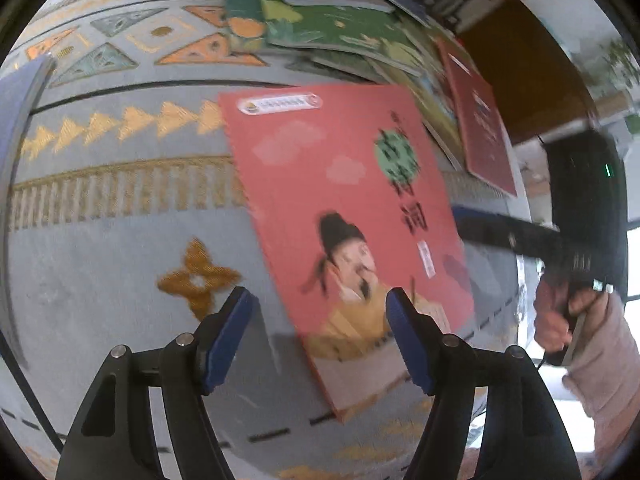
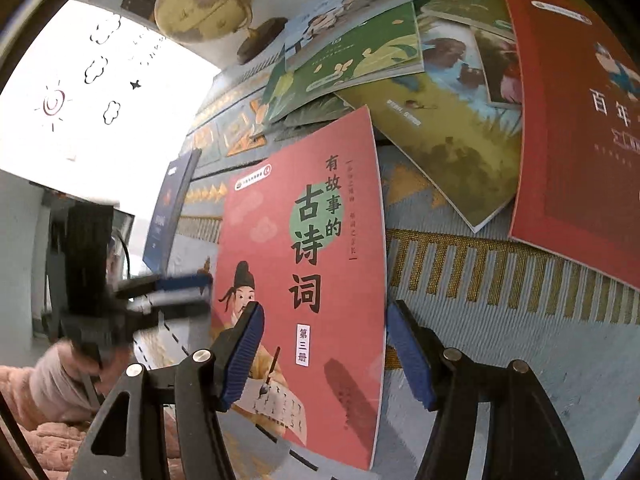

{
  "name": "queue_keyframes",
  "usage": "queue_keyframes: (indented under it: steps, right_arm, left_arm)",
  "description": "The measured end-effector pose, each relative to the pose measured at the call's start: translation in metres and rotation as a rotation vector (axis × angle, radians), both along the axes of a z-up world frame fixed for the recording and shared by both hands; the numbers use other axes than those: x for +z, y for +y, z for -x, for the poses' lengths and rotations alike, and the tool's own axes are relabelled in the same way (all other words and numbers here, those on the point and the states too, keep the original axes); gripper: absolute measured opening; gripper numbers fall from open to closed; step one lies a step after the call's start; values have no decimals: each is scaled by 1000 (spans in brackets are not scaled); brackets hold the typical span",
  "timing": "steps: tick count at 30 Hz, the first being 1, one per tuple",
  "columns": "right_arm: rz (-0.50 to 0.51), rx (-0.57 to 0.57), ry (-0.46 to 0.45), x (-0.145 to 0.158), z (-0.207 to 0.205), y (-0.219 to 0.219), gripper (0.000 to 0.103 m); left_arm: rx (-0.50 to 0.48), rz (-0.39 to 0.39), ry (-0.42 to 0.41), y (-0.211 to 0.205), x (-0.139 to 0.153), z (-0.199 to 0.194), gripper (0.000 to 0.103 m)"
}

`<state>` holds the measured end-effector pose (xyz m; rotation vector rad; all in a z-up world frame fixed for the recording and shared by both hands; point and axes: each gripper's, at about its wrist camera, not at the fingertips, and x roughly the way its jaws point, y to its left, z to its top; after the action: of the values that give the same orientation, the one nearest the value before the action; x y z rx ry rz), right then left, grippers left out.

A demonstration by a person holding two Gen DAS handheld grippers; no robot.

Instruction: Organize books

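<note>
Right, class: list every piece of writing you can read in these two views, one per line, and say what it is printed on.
"有故事的古诗词": title on the pink book.
"第三册": white label on the same cover.
"百年": the dark red book, its title cut off by the picture's edge.
Too small or blurred: the pink book's oval badge and side lines, the olive book's caption, the upright blue book.

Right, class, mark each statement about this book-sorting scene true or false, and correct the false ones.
1. The salmon-pink poetry book lies flat on the patterned grey rug. True.
2. The right claw is clamped shut on it. False: its jaws stand open.
3. A yellowish globe stands behind the books. True.
4. The dark red book lies under the pink one. False: it lies apart, to the side.
</note>
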<state>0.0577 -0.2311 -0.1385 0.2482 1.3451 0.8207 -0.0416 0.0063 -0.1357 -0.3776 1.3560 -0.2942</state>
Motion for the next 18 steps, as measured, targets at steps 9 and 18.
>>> queue_keyframes:
  steps: [9, 18]
  right_arm:
    - [-173, -58, 80, 4, 22, -26, 59]
    - [-291, -99, 204, -10, 59, -49, 56]
  left_arm:
    - [-111, -232, -20, -44, -3, -1, 66]
    - [-143, -309, -32, -75, -11, -4, 75]
